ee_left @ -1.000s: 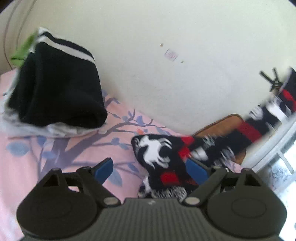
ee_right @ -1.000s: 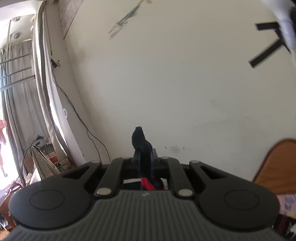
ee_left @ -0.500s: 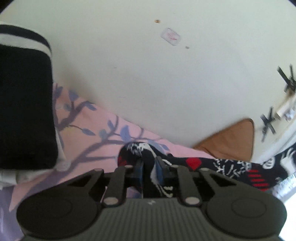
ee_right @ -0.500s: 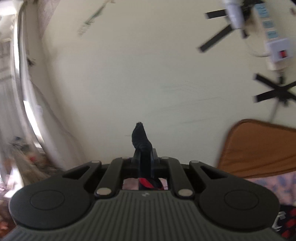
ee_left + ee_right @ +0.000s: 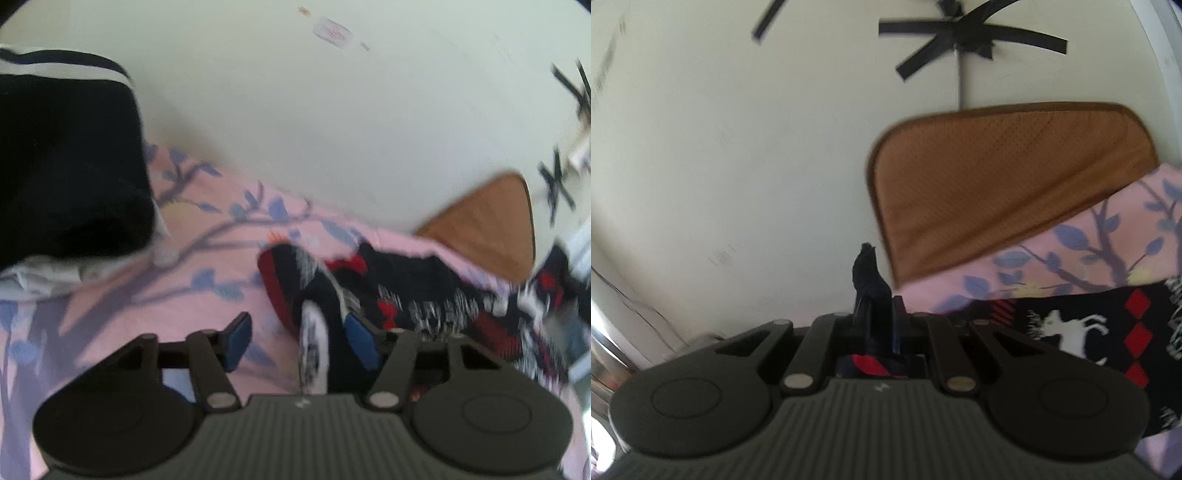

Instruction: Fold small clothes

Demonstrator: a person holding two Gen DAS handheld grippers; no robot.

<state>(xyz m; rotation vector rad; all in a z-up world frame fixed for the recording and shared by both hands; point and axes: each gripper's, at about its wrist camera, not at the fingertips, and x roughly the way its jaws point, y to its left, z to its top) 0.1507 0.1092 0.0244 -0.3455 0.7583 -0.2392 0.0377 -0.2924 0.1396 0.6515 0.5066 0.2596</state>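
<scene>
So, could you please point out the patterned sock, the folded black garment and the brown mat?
patterned sock (image 5: pixel 424 295), left wrist view, its dark middle.
folded black garment (image 5: pixel 66 166), left wrist view, its black face.
brown mat (image 5: pixel 997 177), right wrist view, its mesh centre.

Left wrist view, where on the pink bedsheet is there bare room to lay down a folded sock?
The bare patch of bedsheet lies between the stack of folded dark clothes on the left and the patterned sock on the right, reaching back to the wall. The right side is crowded: the sock stretches to the brown mat.
</scene>
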